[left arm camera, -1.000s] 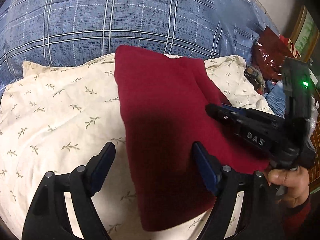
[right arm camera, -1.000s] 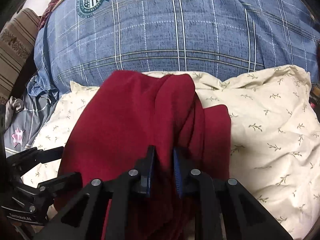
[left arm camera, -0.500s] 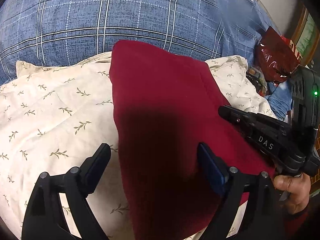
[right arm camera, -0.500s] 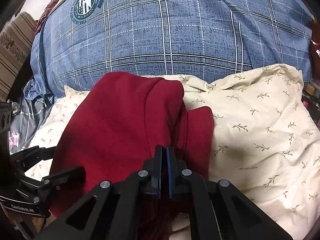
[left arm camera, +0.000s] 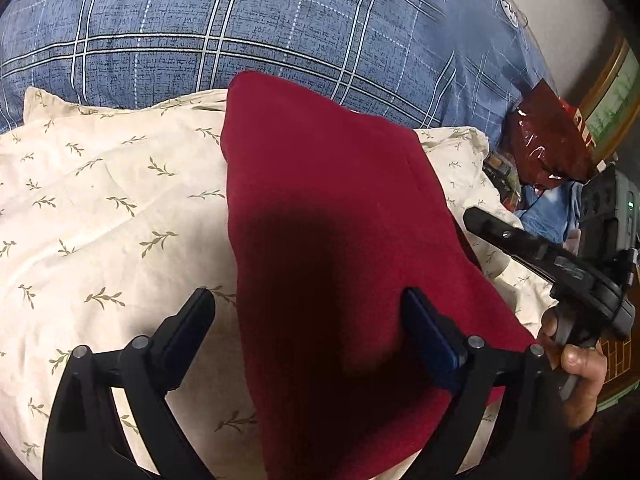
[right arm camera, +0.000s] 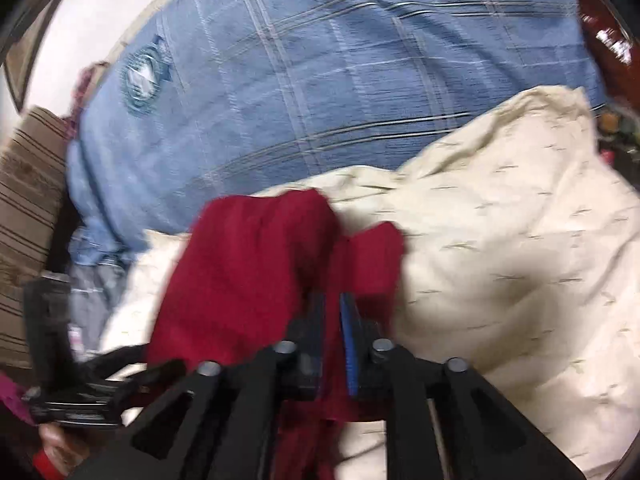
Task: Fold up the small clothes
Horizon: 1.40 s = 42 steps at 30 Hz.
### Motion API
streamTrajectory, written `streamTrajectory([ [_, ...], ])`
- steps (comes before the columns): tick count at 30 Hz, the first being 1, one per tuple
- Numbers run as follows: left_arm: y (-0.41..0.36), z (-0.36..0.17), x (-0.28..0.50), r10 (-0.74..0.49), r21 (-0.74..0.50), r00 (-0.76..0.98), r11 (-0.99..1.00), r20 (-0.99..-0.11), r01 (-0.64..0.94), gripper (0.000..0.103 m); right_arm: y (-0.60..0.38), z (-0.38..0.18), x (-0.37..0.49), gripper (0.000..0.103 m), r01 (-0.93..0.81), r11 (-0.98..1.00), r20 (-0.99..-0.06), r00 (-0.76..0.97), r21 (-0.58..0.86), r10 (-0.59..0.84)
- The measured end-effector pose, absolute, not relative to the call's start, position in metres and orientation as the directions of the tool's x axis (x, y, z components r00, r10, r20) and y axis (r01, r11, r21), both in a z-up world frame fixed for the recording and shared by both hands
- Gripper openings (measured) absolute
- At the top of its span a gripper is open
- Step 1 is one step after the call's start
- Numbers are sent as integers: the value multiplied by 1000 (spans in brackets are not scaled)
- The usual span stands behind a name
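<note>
Left gripper (left arm camera: 308, 320): jaws spread wide and just been opening further, straddling the near part of the dark red garment (left arm camera: 332, 216) without pressing on it; one finger stands over the pillow, the other over the cloth. Right gripper (right arm camera: 332, 320): jaws parted by a narrow gap, having just been opening; red cloth shows in that gap, but the right wrist view is blurred and whether the pads press on it cannot be told. The hand (left arm camera: 576, 372) carrying it shows at the right edge of the left wrist view.

Garment lies as a long folded strip, smooth on top, across the cream pillow (left arm camera: 100, 208) printed with small leaf sprigs. In the right wrist view its far end shows two overlapping layers. Behind the pillow lies blue plaid bedding (left arm camera: 280, 28). A dark red glossy bag (left arm camera: 548, 140) sits at the right, beyond the pillow's corner.
</note>
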<state>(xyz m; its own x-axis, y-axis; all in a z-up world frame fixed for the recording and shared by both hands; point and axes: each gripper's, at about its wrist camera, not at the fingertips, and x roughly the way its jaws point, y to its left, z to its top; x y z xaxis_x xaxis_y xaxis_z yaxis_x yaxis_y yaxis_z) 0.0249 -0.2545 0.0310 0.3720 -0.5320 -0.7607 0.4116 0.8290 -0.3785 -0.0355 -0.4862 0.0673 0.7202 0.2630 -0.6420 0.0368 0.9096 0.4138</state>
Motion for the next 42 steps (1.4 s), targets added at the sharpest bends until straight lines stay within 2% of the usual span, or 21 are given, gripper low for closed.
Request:
streamTrajectory([
  [1,-254,31,26,-536,-385,368,827,-760,410,95,-481,69,-35,59,23,912,-632,728,409,265],
  [2,-254,31,27,-541,-391,365,824,-758,410,95,-474,68,-33,71,16,920,-635,729,390,257],
  [6,-248,34,32,-574,-426,358,805,-737,413,95,-471,60,-25,72,77,954,-688,710,288,150],
  [8,-243,33,38,-589,-450,359,798,-725,401,95,-485,57,-25,87,129,947,-678,726,293,111],
  [10,-241,26,48,-613,-489,333,782,-717,387,98,-496,48,-23,93,140,924,-673,724,355,149],
  [14,-248,7,61,-660,-566,264,745,-703,353,103,-506,17,-7,93,139,850,-684,665,509,301],
  [16,-253,2,62,-674,-580,250,731,-695,360,103,-495,14,-2,91,86,859,-674,661,505,330],
  [18,-259,4,61,-670,-562,245,730,-701,389,100,-477,16,0,80,38,892,-687,653,451,319],
  [19,-262,5,60,-667,-554,236,729,-706,402,94,-472,18,-1,69,37,906,-691,659,422,295],
  [20,-264,6,59,-673,-556,223,719,-705,417,79,-470,22,-4,57,42,910,-686,672,413,280],
  [22,-265,12,56,-663,-542,228,728,-713,420,73,-472,29,-7,42,43,898,-671,680,438,295],
  [23,-264,17,53,-663,-538,230,727,-713,427,68,-473,35,-11,39,33,887,-657,685,460,315],
  [26,-254,32,41,-672,-545,226,718,-706,434,61,-465,54,-27,37,-10,872,-621,698,490,357],
  [33,-189,69,-1,-647,-515,282,747,-708,420,61,-417,73,-51,40,-134,818,-570,655,560,497],
  [35,-175,63,-3,-614,-496,301,778,-729,386,63,-401,61,-48,53,-105,831,-593,653,546,471],
  [38,-165,38,-3,-494,-399,310,859,-812,322,64,-391,44,-49,54,4,882,-685,631,471,363],
  [39,-161,32,-4,-470,-378,322,873,-822,308,67,-391,47,-57,54,6,886,-681,643,463,351],
  [42,-144,36,-11,-496,-409,366,865,-787,292,72,-383,66,-84,54,-68,870,-622,672,488,402],
])
